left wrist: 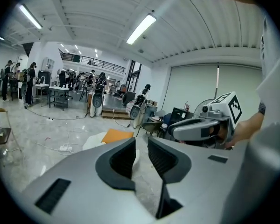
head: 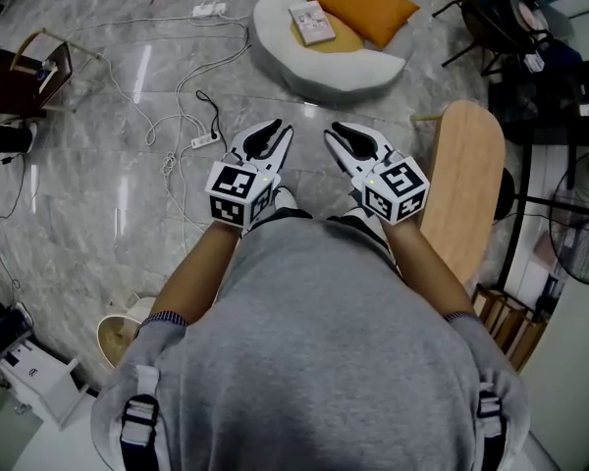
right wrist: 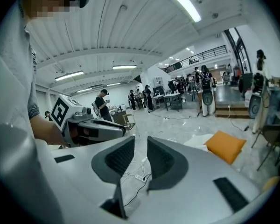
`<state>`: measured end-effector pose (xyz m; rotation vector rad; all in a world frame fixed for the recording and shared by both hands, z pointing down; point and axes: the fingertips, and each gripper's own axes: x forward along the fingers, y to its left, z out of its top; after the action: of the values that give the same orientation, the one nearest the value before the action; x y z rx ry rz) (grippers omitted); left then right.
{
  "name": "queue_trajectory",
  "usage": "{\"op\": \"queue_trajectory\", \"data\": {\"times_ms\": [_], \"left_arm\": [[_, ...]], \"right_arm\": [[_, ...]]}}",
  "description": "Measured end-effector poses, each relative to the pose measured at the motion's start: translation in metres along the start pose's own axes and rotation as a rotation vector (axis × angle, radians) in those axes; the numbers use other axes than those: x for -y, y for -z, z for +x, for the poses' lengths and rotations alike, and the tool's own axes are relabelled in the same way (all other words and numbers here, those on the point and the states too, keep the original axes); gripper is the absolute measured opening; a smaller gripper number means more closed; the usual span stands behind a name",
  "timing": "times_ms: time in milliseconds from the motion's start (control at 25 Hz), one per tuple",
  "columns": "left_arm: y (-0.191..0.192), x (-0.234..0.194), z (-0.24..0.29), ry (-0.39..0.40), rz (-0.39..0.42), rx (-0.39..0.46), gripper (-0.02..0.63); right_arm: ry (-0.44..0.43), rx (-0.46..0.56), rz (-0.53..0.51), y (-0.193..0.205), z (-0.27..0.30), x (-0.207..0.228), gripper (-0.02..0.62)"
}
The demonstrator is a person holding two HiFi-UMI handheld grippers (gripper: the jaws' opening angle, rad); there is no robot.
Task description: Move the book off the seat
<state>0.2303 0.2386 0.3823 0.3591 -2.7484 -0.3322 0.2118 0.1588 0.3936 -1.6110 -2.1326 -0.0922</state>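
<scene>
The book (head: 311, 23) lies flat on a round white seat (head: 324, 75) on the floor ahead, next to an orange cushion (head: 365, 3). My left gripper (head: 271, 135) and right gripper (head: 340, 137) are held side by side in front of my body, well short of the seat. In the left gripper view the left gripper (left wrist: 141, 146) has a narrow gap between its jaws and nothing in it. The right gripper (right wrist: 140, 146) stands the same way, also empty. The cushion (left wrist: 116, 135) (right wrist: 225, 146) shows beyond the jaws in both gripper views. The book is not visible there.
White cables and power strips (head: 204, 140) trail over the marble floor between me and the seat. A long wooden board (head: 463, 189) stands to my right, with a fan (head: 584, 229) beyond it. A wooden chair (head: 29, 67) is at the far left, a black chair (head: 501, 23) at the upper right.
</scene>
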Motion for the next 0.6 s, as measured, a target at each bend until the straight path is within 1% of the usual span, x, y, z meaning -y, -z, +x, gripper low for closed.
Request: {"op": "queue_trajectory", "data": {"times_ms": [80, 200, 280, 360, 440, 600], "left_arm": [[0.006, -0.003, 0.002, 0.002, -0.009, -0.021, 0.126], [0.01, -0.007, 0.006, 0.008, 0.003, -0.044, 0.194], [0.009, -0.012, 0.008, 0.01, 0.005, -0.049, 0.237], [0.007, -0.017, 0.01, 0.01, 0.003, -0.049, 0.279], [0.004, -0.02, 0.013, 0.003, 0.008, -0.05, 0.298], [0.002, -0.03, 0.031, -0.013, 0.002, -0.055, 0.301]], "right_arm": [[0.011, -0.014, 0.022, 0.005, 0.004, 0.005, 0.128], [0.03, -0.023, 0.05, 0.008, 0.007, 0.013, 0.187], [0.032, -0.02, 0.07, 0.008, 0.011, 0.017, 0.246], [0.036, -0.022, 0.085, 0.008, 0.015, 0.02, 0.278], [0.043, -0.025, 0.087, 0.007, 0.017, 0.025, 0.299], [0.045, -0.019, 0.095, 0.004, 0.023, 0.046, 0.347]]}}
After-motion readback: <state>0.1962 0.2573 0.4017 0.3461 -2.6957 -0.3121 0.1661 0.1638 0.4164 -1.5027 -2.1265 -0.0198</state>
